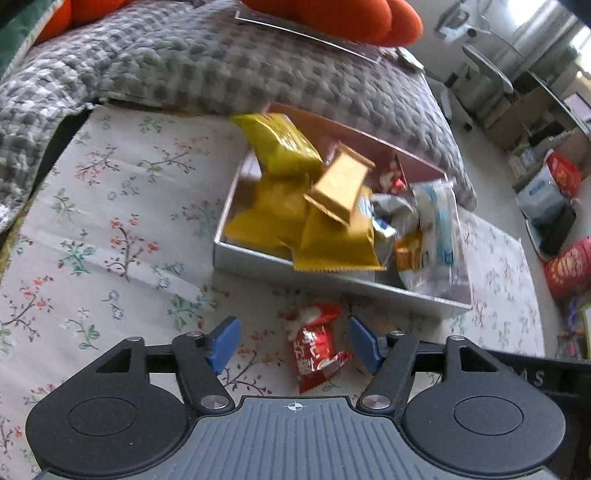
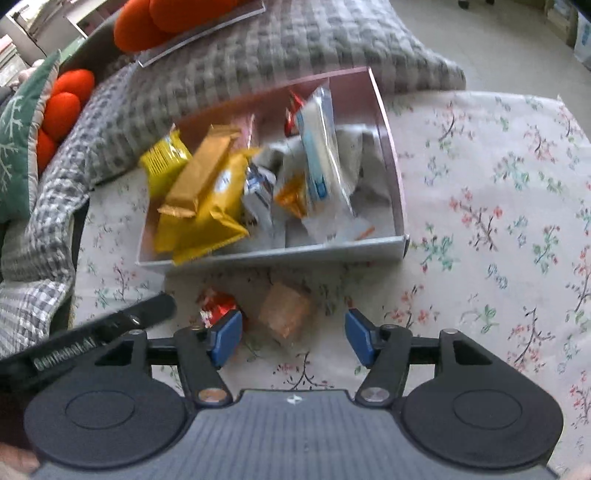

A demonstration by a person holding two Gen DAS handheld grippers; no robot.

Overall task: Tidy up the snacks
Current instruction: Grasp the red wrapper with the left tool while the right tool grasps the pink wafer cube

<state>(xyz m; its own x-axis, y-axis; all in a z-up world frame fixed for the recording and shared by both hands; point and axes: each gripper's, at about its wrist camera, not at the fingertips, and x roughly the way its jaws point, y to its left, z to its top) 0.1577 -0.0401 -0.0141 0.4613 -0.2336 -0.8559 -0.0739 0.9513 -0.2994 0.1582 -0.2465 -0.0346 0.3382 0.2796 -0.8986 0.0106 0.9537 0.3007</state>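
Note:
A shallow pink-walled box (image 1: pixel 332 281) on the floral cloth holds yellow packets (image 1: pixel 284 147), a gold bar (image 1: pixel 338 184) and a clear white-and-blue bag (image 1: pixel 439 225). In front of the box a red sweet wrapper (image 1: pixel 317 345) lies on the cloth, between the blue pads of my open left gripper (image 1: pixel 293 339), which do not press on it. In the right wrist view the same box (image 2: pixel 277 254) shows. An orange-brown snack (image 2: pixel 286 308) lies just ahead of my open right gripper (image 2: pixel 291 332), untouched. The red sweet (image 2: pixel 216 304) sits beside its left pad.
A grey knitted blanket (image 1: pixel 221 62) with orange cushions (image 1: pixel 332 18) lies behind the box. The left gripper's black body (image 2: pixel 110 328) reaches into the right wrist view at the left. Floral cloth (image 2: pixel 498 221) spreads to the right. Bags stand on the floor (image 1: pixel 554 192) at far right.

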